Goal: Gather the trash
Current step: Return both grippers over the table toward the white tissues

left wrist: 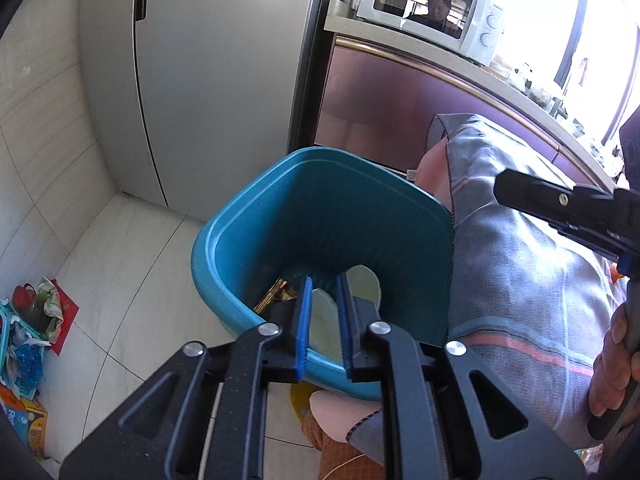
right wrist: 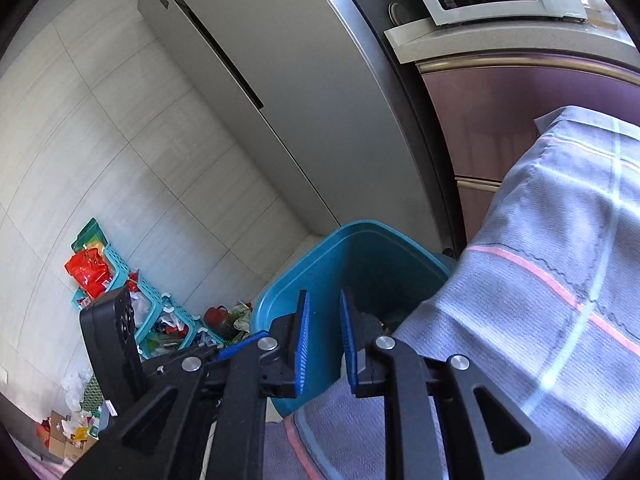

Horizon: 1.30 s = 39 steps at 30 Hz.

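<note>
The left wrist view looks down into the blue bin and shows what lies on its bottom: pale, flat, rounded pieces and a crumpled golden wrapper. The right wrist view sees the same bin from further to the side, and its floor is mostly dark and hidden there; only a small scrap of debris shows low beside the cloth. That view alone shows the teal baskets full of red and mixed packets along the tiled wall, and cardboard and litter on the floor at lower left. The left view alone shows a hand gripping the handle of the right tool at the right edge.

The left gripper is pitched steeply down over the near rim of the bin, its blue-padded jaws a narrow gap apart with nothing pressed between them; the pale pieces seen through the gap lie on the bin's floor. The right gripper tilts down less steeply, aimed over the bin's near edge, its jaws likewise slightly parted and holding nothing.

The bin stands upright on the tiled floor, mouth upward, in front of the grey refrigerator and touching a table draped in a grey checked cloth. A microwave sits on the counter behind.
</note>
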Each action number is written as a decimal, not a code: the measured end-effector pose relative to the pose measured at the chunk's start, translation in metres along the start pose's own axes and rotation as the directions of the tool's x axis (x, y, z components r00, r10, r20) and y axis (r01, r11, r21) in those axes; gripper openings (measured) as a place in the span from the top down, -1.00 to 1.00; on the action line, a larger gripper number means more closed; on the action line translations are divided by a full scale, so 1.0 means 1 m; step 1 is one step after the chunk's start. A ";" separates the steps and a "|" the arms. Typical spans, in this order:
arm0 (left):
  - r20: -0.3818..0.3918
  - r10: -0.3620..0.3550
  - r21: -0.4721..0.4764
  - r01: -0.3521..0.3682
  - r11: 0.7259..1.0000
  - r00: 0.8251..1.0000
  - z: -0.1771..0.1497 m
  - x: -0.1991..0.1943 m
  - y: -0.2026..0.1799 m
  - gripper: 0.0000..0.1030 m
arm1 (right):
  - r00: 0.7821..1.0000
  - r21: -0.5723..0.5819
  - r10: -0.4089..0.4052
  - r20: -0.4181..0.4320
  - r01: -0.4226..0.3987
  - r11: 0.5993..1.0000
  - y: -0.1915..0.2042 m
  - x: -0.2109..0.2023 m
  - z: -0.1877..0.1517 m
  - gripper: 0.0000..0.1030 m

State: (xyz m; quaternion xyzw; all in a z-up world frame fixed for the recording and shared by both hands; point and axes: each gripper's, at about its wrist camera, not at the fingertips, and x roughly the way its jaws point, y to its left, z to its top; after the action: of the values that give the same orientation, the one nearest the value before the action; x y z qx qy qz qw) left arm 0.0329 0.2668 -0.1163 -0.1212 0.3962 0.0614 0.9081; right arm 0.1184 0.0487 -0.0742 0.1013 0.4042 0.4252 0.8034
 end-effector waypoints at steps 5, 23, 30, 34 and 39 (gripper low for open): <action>0.031 -0.030 0.020 0.030 0.999 0.999 0.000 -0.010 -0.011 0.49 | 1.000 -0.001 -0.008 0.016 0.008 1.000 -0.005 -0.020 -0.007 0.58; 0.059 -0.313 0.254 0.289 0.923 0.948 0.000 -0.052 -0.136 0.26 | 0.945 0.045 -0.246 0.217 0.242 0.969 -0.040 -0.173 -0.069 0.33; -0.015 -0.419 0.361 0.396 0.844 0.908 -0.014 -0.054 -0.206 0.26 | 0.870 0.179 -0.408 0.277 0.370 0.912 -0.078 -0.244 -0.108 0.33; -0.060 -0.468 0.409 0.450 0.794 0.881 -0.027 -0.055 -0.242 0.23 | 0.809 0.259 -0.501 0.308 0.436 0.862 -0.096 -0.283 -0.130 0.33; -0.131 -0.516 0.468 0.512 0.720 0.847 -0.041 -0.056 -0.291 0.19 | 0.713 0.328 -0.615 0.337 0.524 0.786 -0.113 -0.323 -0.150 0.26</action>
State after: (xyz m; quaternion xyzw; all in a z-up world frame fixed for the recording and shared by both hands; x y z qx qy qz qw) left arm 0.0263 -0.0251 -0.0516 0.0062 0.3454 -0.2935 0.8914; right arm -0.0247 -0.2949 -0.0472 0.1450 0.2718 0.0778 0.9482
